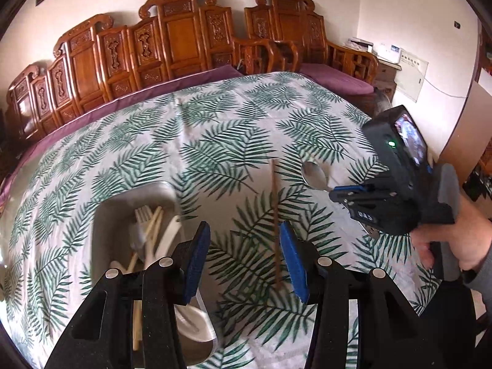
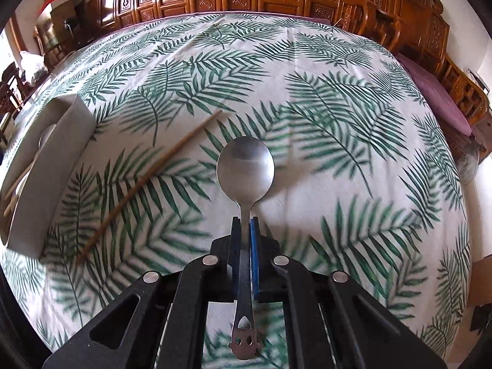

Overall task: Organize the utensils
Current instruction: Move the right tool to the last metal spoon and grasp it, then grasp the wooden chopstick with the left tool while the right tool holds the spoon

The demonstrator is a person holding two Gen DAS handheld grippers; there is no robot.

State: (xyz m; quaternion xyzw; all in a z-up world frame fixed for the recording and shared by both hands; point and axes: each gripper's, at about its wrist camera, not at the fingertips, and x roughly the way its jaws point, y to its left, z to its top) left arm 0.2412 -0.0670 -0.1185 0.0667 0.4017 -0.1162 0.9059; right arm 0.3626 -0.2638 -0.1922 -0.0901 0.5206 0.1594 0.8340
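Tray (image 1: 104, 215): fork (image 1: 142, 215), chopsticks (image 1: 153, 224), white utensils | chopstick (image 1: 275, 215) on cloth

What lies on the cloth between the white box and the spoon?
One brown chopstick lies between the white box and the spoon, plainest in the right wrist view.

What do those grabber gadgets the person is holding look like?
Each is black plastic, with slotted arms, silver pivot pins and two flat blue pads. The right gripper carries a boxy black body with a small screen, a green light and a grey handle. The sleeve is grey.
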